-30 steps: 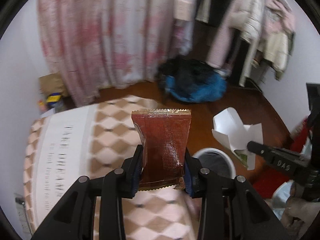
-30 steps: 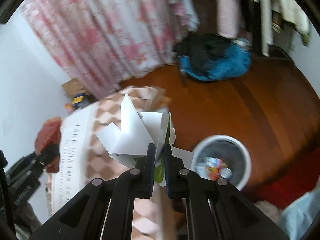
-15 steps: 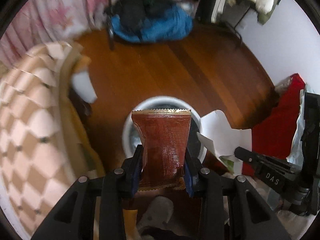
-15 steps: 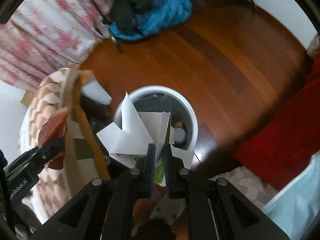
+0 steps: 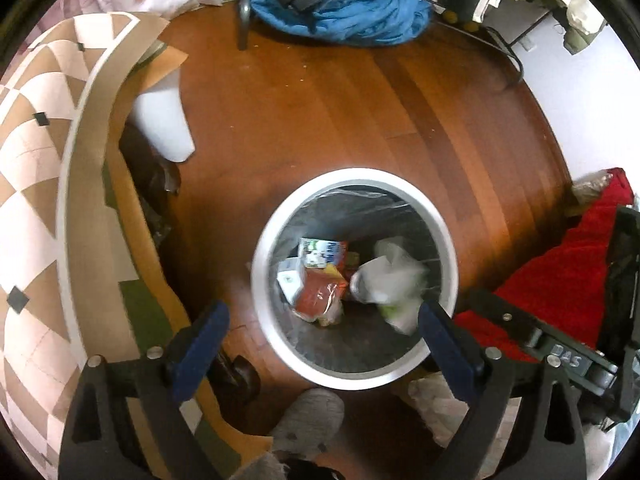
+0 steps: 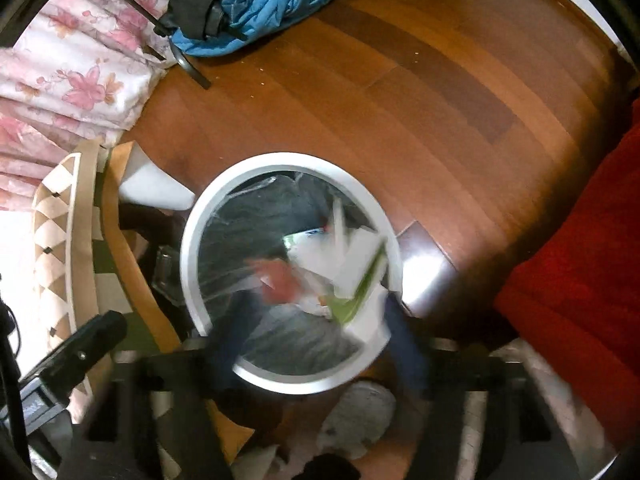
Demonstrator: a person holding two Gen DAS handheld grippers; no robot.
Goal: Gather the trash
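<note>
A white-rimmed trash bin [image 5: 260, 288] with a dark liner stands on the wooden floor, right below both grippers. My left gripper [image 5: 320, 314] hangs over it with its jaws opening wide and nothing between them. The red-brown snack packet [image 5: 318, 296] lies inside the bin among other wrappers. Beside it a white paper box [image 5: 390, 280] shows as a blur. In the right wrist view my right gripper [image 6: 316, 340] is blurred, its jaws opening and empty. The white paper box [image 6: 352, 264] with its green inside is dropping into the bin [image 6: 192, 240] next to the packet [image 6: 280, 276].
A bed with a checked cover [image 5: 40, 160] borders the bin on the left. A red cloth [image 5: 560, 272] lies to the right and a blue heap of fabric [image 5: 340, 4] at the far side. A grey slipper [image 5: 308, 424] is just in front of the bin. Floral curtain [image 6: 72, 72] hangs behind.
Both grippers swung from above the bed to over the bin and tilted downward. Both then opened, so the packet and the paper box left the jaws and fell into the bin.
</note>
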